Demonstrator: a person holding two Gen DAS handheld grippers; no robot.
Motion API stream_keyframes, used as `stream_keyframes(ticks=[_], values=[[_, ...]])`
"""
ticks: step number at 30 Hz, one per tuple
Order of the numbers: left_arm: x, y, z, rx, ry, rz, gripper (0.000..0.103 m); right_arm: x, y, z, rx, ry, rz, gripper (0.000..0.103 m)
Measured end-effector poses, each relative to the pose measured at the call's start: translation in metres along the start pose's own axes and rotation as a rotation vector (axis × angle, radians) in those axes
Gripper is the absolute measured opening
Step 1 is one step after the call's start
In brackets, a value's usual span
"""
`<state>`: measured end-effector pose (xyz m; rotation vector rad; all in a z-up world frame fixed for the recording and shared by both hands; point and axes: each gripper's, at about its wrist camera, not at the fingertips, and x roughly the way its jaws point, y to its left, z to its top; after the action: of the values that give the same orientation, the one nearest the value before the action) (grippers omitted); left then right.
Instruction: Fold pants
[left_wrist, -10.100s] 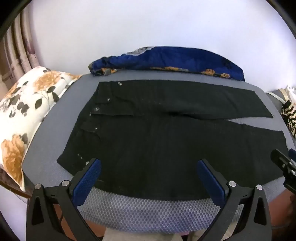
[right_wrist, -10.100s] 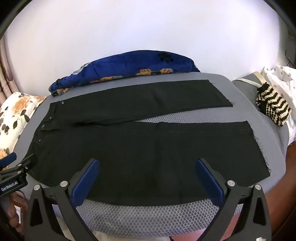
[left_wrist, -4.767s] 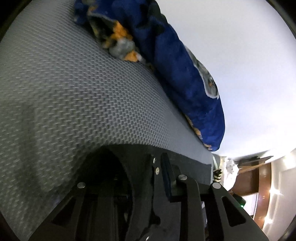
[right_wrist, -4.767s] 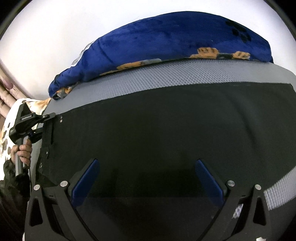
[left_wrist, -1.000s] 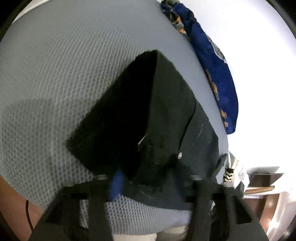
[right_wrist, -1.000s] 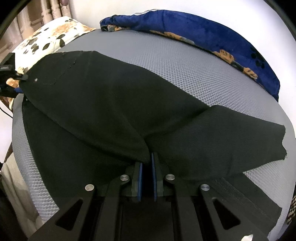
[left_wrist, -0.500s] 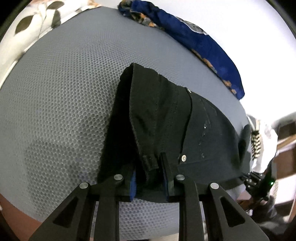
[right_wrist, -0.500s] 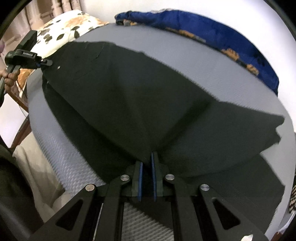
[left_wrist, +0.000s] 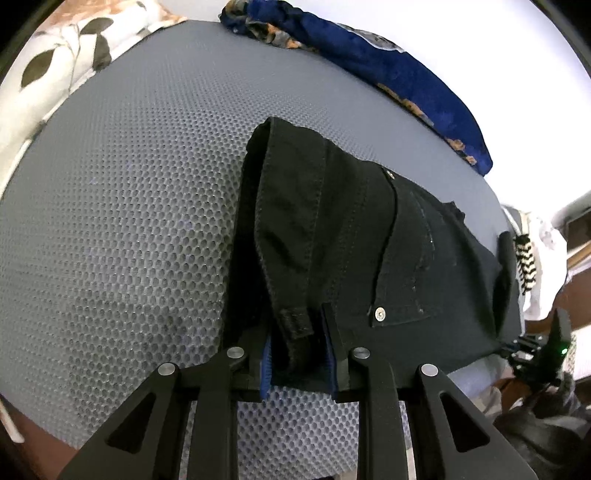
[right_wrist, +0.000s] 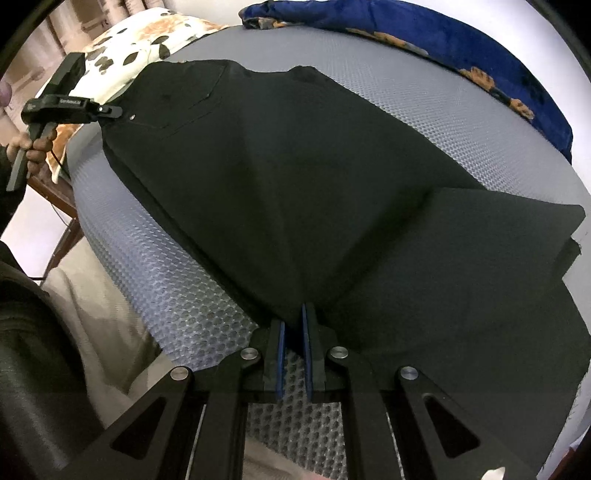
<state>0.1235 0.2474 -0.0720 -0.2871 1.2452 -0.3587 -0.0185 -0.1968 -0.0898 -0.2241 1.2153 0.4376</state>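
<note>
The black pants (right_wrist: 314, 184) lie on the grey mesh mattress (left_wrist: 129, 221), one leg brought over the other toward the near edge. My left gripper (left_wrist: 297, 336) is shut on the pants' waistband (left_wrist: 295, 325) at its belt loop, low over the mattress. It also shows at the left of the right wrist view (right_wrist: 107, 109), at the waist corner. My right gripper (right_wrist: 292, 325) is shut on a fold of the leg fabric at the near edge. The right gripper appears at the far right of the left wrist view (left_wrist: 535, 347). The leg hems (right_wrist: 569, 236) lie at the right.
A blue patterned blanket (left_wrist: 369, 62) lies along the mattress's far edge against the white wall. A floral pillow (right_wrist: 147, 33) sits at the waist end. A black-and-white striped item (left_wrist: 526, 262) lies past the hem end. The person's body and light cloth (right_wrist: 74, 314) stand at the near edge.
Both grippers have drawn the upper layer of the pants further toward the near edge. The fabric is pulled tighter and lies lower over the bottom leg. Both stay shut.
</note>
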Motion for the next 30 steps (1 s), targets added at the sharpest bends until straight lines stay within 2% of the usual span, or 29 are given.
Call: stream_keyframes(ticks=[3,5,7,8,13,15,17,19,25,28,30], values=[[0.002,-0.006,0.0,0.038,-0.01,0.035,0.028,0.002,0.005,-0.001,-0.027,0.012,-0.014,0.007],[0.002,-0.006,0.0,0.027,-0.019,0.035,0.028,0.009,0.001,0.0,0.004,0.016,-0.005,0.007],[-0.003,-0.007,-0.003,0.014,-0.039,0.052,0.034,0.008,-0.003,0.0,0.037,0.008,0.014,0.007],[-0.006,-0.01,-0.003,0.018,-0.048,0.079,0.04,0.008,-0.006,0.0,0.048,0.004,0.023,0.008],[-0.043,-0.033,-0.012,0.104,-0.172,0.217,0.041,0.008,-0.012,0.0,0.08,-0.012,0.048,0.009],[-0.058,-0.059,-0.016,0.178,-0.226,0.177,0.041,0.009,-0.019,0.003,0.127,-0.01,0.08,0.01],[-0.059,-0.088,-0.019,0.254,-0.229,0.137,0.041,0.009,-0.025,0.005,0.158,-0.02,0.098,0.01],[-0.048,-0.127,-0.023,0.354,-0.208,0.063,0.041,0.008,-0.029,0.008,0.187,-0.029,0.117,0.01],[0.022,-0.233,-0.044,0.6,-0.049,-0.151,0.041,0.003,-0.032,0.01,0.231,-0.061,0.127,0.01],[0.052,-0.272,-0.058,0.699,0.023,-0.207,0.041,0.0,-0.034,0.009,0.24,-0.077,0.131,0.01],[0.069,-0.292,-0.068,0.753,0.068,-0.209,0.041,-0.003,-0.033,0.01,0.237,-0.089,0.132,0.01]])
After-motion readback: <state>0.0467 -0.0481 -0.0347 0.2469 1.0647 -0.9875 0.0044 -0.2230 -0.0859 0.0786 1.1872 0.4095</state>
